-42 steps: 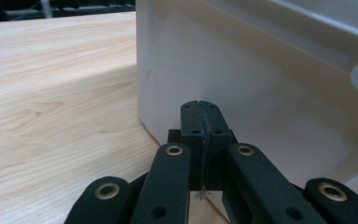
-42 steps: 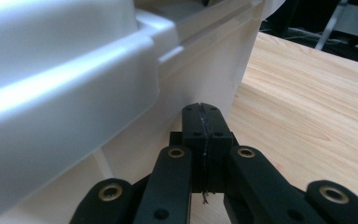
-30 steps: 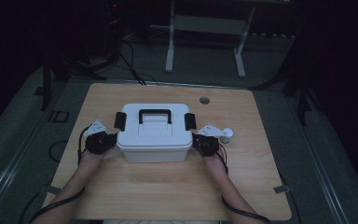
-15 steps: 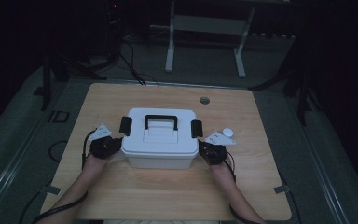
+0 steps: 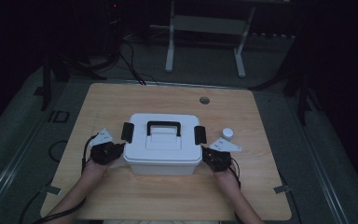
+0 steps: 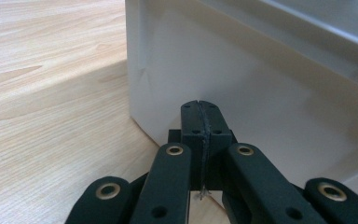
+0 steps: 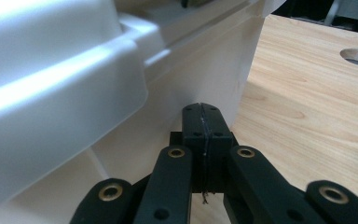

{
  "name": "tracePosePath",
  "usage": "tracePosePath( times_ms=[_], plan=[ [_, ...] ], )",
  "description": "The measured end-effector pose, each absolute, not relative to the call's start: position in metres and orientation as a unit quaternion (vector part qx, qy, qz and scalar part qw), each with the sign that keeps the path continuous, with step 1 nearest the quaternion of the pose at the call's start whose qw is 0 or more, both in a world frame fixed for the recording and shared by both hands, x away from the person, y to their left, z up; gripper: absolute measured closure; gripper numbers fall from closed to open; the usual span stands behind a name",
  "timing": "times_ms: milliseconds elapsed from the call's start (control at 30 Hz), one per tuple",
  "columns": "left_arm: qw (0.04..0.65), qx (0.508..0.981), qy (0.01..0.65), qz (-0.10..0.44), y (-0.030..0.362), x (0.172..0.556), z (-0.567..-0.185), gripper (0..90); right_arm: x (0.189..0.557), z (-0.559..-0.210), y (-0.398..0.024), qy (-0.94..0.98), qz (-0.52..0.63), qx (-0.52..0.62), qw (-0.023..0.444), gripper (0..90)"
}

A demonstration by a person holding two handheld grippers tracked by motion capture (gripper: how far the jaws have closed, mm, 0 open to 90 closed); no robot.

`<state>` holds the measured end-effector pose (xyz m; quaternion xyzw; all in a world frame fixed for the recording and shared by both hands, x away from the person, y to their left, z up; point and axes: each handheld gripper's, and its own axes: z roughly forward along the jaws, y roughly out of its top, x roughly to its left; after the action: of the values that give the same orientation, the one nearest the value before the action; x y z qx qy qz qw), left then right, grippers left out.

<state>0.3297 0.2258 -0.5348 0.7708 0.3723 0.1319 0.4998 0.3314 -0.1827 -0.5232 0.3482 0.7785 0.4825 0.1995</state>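
A white plastic box (image 5: 162, 145) with a black handle and two black side latches stands in the middle of the wooden table (image 5: 135, 100). My left gripper (image 5: 120, 148) is at the box's left side wall, jaws shut with nothing between them. In the left gripper view the closed tips (image 6: 199, 106) point at the white wall (image 6: 261, 93), close to it or touching. My right gripper (image 5: 204, 154) is at the right side wall, also shut and empty. Its closed tips (image 7: 201, 108) sit just under the box's rim (image 7: 74, 88).
A small white jar (image 5: 227, 134) stands on the table right of the box, just beyond my right gripper. A round cable hole (image 5: 204, 100) lies near the table's far edge. Cables and a metal stand (image 5: 205, 42) are on the floor behind.
The box has shifted toward the near edge of the table and a little to the right, with both grippers moving along at its sides. Both jaws stayed shut.
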Motion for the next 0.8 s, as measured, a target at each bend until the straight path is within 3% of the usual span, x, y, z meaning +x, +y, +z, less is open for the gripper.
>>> tracePosePath(
  times_ms=[400,800],
  plan=[
    [0.498,0.786,0.348,0.118,0.22,0.314,-0.535,89.5,0.314,-0.524,-0.195,0.779,0.487,0.345,0.192,90.0],
    [0.497,0.788,0.346,0.115,0.219,0.314,-0.535,89.5,0.322,-0.524,-0.195,0.773,0.491,0.355,0.19,90.0]
  ],
)
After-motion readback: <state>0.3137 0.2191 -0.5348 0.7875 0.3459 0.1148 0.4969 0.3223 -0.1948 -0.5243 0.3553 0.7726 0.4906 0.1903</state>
